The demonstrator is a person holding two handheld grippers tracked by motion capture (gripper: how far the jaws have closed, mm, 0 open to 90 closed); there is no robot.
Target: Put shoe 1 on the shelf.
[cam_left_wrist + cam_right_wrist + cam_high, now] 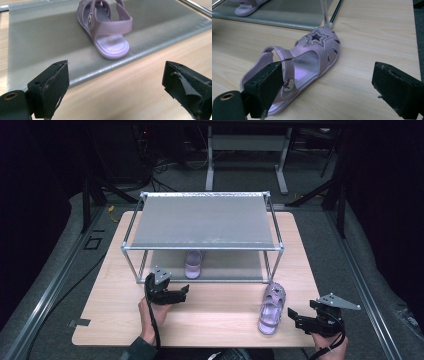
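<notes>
We see our left gripper (184, 292) open and empty before the lilac sandal (193, 264) on the rack's lower shelf (225, 265); our right gripper (294, 316), open, flanks the second sandal (271, 308) on the table (220, 315)

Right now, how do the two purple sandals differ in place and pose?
1. The sandal on the rack lies on the grey lower shelf; the sandal on the table lies on bare wood in front of the rack's right corner.
2. The sandal on the rack sits in front of the left gripper; the sandal on the table sits beside the right gripper.
Both are lilac, strapped, upright and ungripped.
</notes>
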